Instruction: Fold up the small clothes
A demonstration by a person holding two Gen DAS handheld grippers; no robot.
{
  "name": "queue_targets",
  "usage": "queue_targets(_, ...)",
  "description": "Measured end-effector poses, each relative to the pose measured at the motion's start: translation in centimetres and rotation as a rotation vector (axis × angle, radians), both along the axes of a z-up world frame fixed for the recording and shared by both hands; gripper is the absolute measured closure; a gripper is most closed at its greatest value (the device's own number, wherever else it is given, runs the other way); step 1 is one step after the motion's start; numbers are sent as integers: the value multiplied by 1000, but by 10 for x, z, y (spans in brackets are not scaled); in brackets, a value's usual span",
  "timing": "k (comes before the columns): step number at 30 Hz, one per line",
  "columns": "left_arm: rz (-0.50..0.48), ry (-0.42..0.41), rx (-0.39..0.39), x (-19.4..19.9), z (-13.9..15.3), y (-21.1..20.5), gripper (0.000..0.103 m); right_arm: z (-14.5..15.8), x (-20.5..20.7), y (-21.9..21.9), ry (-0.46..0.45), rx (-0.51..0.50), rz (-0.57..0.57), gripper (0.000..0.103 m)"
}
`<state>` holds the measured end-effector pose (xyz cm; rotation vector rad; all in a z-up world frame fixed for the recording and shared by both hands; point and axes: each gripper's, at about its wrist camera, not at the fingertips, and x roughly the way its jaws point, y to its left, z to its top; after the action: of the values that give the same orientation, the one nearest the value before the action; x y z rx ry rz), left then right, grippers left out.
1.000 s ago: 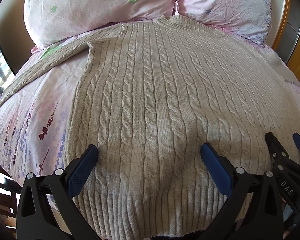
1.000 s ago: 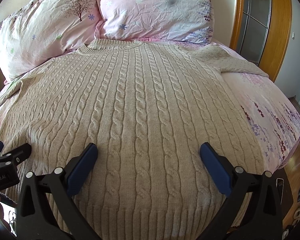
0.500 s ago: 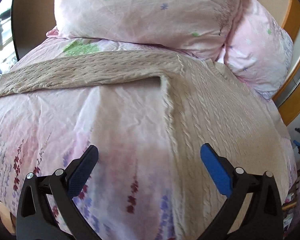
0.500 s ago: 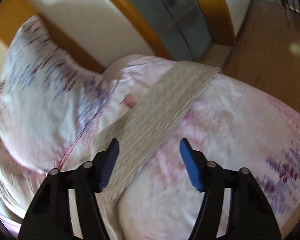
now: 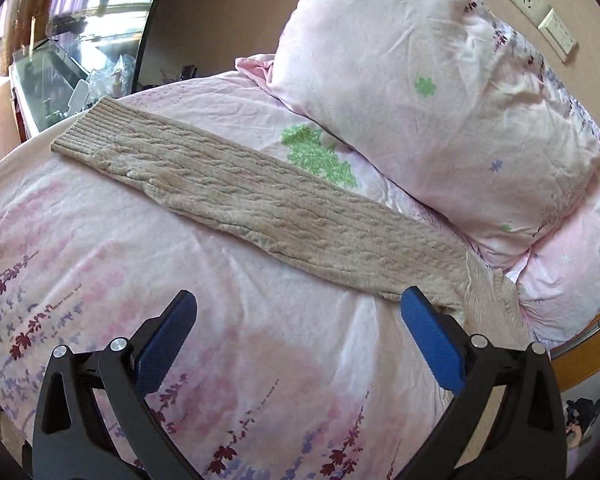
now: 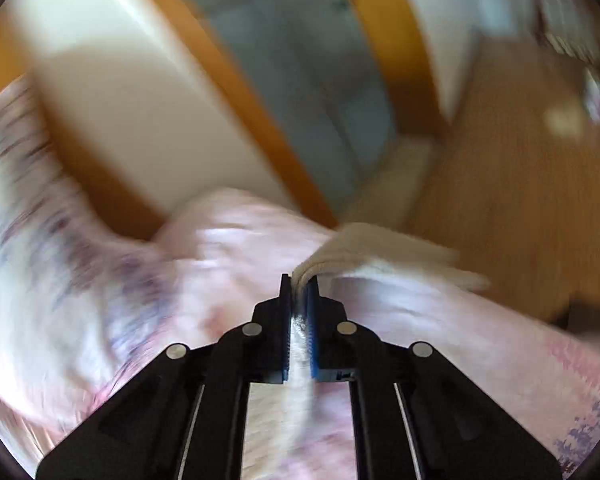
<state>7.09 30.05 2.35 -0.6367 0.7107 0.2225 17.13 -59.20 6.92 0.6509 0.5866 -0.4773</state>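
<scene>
Now, over on the left: left gripper (image 5: 298,330) spread wide, blue pads (image 5: 432,344) well apart, hovering above the pink flowered bedspread (image 5: 100,280) and gripping nothing. Just ahead, beige cable-knit sweater (image 5: 260,204) with one sleeve stretched flat across the bedspread, ribbed cuff (image 5: 86,136) out at the far left edge of the bed, shoulder end running down beside the right-hand pad. Pink pillow (image 5: 420,92) propped right behind the sleeve, wall sockets (image 5: 540,12) up in the corner beyond, cluttered glass-topped furniture (image 5: 60,68) past the far side of the bed.

Switching to the right: very blurred view. Right gripper (image 6: 300,292) pinched nearly shut, a fold of sweater (image 6: 380,252) clamped between the pads, cloth visible in the narrow slot and bunched just past the tips. Bedspread (image 6: 228,256) below, pillow (image 6: 28,200) smeared at the left, wooden door frame (image 6: 240,92) and wooden floor (image 6: 520,180) behind.
</scene>
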Motion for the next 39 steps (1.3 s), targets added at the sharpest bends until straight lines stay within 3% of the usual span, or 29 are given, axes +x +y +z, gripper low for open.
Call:
queue_targets(3,27,-22,-38,-2,-1,11,1,49,13,117,-130,-140,337,96)
queue_targets(5,41,-24,-73,-2,-4,14,4,59,18,208,-157,-199,580,96)
queue_targets(7,47,-22,-108,0,-8,16,12,42,23,300,-109,-209,848,93)
queue_targets(9,58,-27,-141,-1,-11,18,14,8,24,380,14,-189,1076,80)
queue_targets(11,69,-27,-166,-3,-11,22,15,-13,13,425,76,-184,1185,62)
queue_targets(12,76,-27,-176,-5,-11,25,15,-15,6,432,61,-191,1191,57)
queue_targets(14,87,-31,-197,-8,-11,34,15,-7,-7,426,22,-209,1141,31)
queue_targets(17,131,-20,-237,-8,-13,55,21,13,-14,398,-7,-185,1076,28)
queue_targets(21,208,-33,-365,-4,-21,86,31,29,-6,366,-1,-183,994,23)
queue_targets(23,242,-45,-417,-3,-25,98,36,30,-6,351,4,-142,973,17)
queue_targets(26,287,-60,-484,0,-30,110,38,30,-2,328,11,-72,935,16)
queue_targets(29,305,-64,-502,7,-31,119,46,33,-1,308,2,-19,896,15)
queue_targets(30,303,-63,-494,11,-32,121,51,33,-1,302,0,-9,888,14)
queue_targets(32,285,-38,-447,19,-37,120,84,32,-3,295,8,-13,884,11)
queue_targets(33,272,-22,-428,22,-37,117,92,32,-5,292,12,-27,883,11)
queue_targets(36,176,-75,-328,35,-7,90,96,34,-14,276,16,-92,852,11)
queue_targets(39,-57,-183,-168,67,57,17,97,37,-21,253,6,-130,794,11)
